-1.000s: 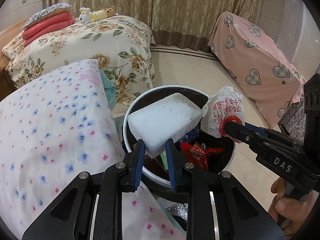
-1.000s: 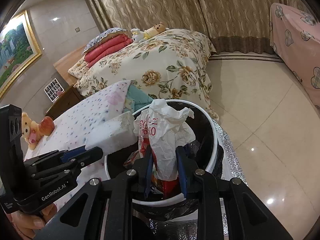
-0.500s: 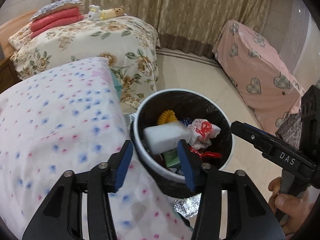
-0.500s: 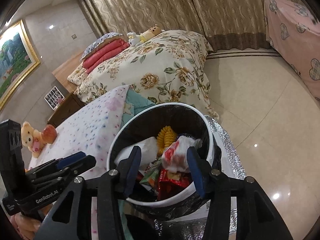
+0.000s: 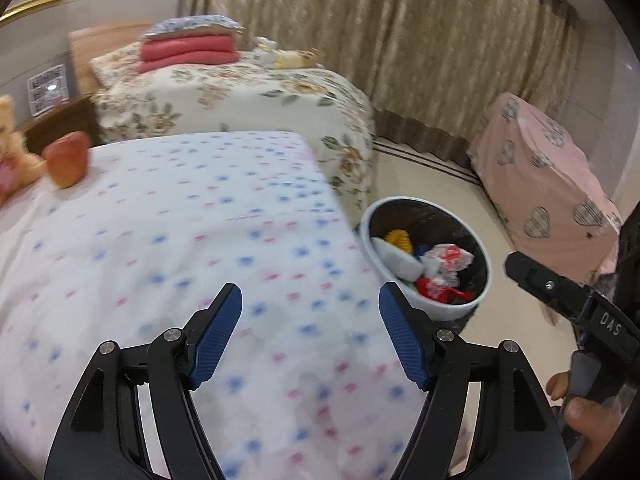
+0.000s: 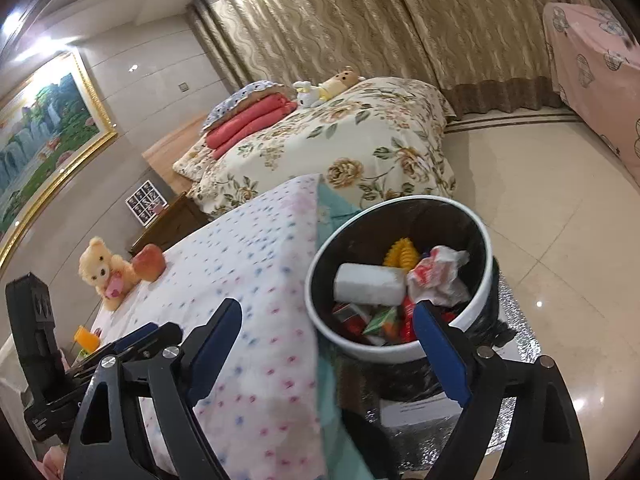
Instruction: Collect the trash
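A: Where's the trash?

B: In the bin (image 6: 476, 236), a white-rimmed one with a black liner, on the floor just beside the corner of the dotted bed (image 5: 168, 240). A white foam block (image 6: 368, 284) lies in it, touching a crumpled white-and-red bag (image 6: 438, 276). A yellow ridged piece (image 6: 402, 254) sits behind those two, and red and green wrappers (image 6: 380, 320) lie in front of them.

A: And the grippers?

B: The left gripper (image 5: 310, 330) is over the dotted bed, to the left of the bin, its jaws opening with nothing between them. The right gripper (image 6: 328, 348) is over the bin's near rim, its jaws also opening, with no pad touching anything.

A: What else is around the bin?

B: Silver foil (image 6: 516, 340) lies under it. Far left of it, a teddy bear (image 6: 102, 274) and an apple (image 6: 149, 267) touch on the dotted bed. Beyond it stands a floral bed (image 6: 352, 148) with red folded blankets (image 6: 248, 120). To its right, well apart, is furniture under a pink heart cover (image 5: 540, 184).
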`<move>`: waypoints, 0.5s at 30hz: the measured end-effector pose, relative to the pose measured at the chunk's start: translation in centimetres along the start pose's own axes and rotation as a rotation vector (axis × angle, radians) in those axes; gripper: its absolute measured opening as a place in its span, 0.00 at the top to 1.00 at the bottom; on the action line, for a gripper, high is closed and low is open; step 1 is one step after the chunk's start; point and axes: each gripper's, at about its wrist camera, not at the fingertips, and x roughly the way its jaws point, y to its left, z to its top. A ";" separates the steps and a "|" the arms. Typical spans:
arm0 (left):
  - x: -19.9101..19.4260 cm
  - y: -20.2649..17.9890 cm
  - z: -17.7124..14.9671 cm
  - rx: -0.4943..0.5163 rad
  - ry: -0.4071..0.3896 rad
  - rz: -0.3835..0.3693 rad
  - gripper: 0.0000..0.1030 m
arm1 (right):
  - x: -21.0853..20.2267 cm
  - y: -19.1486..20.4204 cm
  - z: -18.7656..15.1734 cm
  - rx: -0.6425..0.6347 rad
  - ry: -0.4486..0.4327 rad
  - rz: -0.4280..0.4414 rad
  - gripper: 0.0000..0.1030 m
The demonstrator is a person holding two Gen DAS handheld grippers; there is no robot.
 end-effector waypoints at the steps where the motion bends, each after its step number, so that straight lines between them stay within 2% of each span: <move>1: -0.8 0.8 -0.3 -0.020 -0.013 0.016 0.29 | -0.1 0.7 -0.2 -0.018 -0.006 0.008 0.13; 10: -6.6 3.4 -1.0 -0.063 -0.147 0.135 0.28 | -1.7 5.6 0.1 -0.153 -0.064 0.057 0.12; 13: -8.3 3.7 -1.4 -0.058 -0.184 0.161 0.22 | -3.3 7.5 0.7 -0.213 -0.115 0.071 0.01; 15: -9.1 3.9 -1.7 -0.063 -0.210 0.178 0.17 | -4.1 8.7 0.9 -0.254 -0.147 0.071 0.00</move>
